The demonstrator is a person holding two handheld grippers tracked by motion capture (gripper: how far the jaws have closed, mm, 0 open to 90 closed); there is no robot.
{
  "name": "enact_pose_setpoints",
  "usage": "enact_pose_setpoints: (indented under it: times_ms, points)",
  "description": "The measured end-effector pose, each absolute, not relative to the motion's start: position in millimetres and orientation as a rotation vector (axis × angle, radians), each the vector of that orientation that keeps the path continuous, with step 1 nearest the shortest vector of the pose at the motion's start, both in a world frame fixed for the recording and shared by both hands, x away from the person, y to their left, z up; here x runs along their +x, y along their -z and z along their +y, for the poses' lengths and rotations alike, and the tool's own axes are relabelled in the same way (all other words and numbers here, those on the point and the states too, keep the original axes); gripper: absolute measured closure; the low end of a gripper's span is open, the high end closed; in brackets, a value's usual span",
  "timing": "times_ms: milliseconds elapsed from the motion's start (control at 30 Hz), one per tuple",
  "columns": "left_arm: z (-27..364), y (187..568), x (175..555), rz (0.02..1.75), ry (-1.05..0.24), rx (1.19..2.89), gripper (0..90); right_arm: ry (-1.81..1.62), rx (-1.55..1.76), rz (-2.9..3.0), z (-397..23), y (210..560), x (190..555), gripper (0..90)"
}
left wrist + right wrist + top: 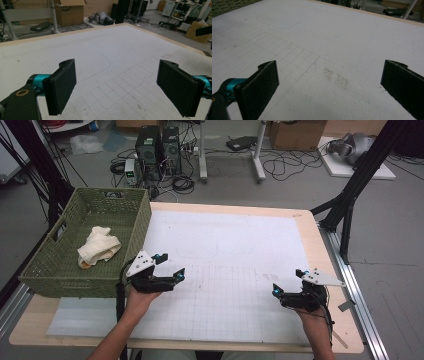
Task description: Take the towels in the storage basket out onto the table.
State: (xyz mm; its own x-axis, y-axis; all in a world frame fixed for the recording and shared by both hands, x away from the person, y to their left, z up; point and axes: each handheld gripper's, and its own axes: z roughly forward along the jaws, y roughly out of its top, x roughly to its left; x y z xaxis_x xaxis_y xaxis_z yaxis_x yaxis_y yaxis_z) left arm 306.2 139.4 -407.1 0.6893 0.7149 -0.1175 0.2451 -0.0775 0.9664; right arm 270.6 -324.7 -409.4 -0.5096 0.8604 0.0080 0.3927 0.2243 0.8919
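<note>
Down at the near edge, two forearms come in over the table (325,340), each hand wrapped around a gripper. The left gripper (170,266) hangs over the white gridded mat (235,250), near the left side, its jaws spread wide with nothing between them; in the left gripper view the two black pads (62,87) frame only bare mat and a faint curved line. Over on the right, the right gripper (287,281) sits low above the mat near the right edge, jaws equally wide apart and holding nothing. Its own view shows a small dark smudge (337,78) on the mat between the pads (259,88).

Just beyond the left gripper, touching distance from its grey plate, sits a green woven basket (60,270) at the table's left edge. Inside it lies a crumpled cream cloth (98,247), resting on the basket floor.

Farther back, past the table, the floor holds two dark computer towers (159,147) in a tangle of cables, white desk legs (259,150), and cardboard boxes (297,134).
</note>
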Motion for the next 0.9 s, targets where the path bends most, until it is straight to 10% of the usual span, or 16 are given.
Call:
enact_pose_setpoints:
  times_ms: [900]
  points:
    - [170,356,308,0.772,-0.514,1.550,16.8,-1.224,1.157,2.007,-324,408,268,1.5]
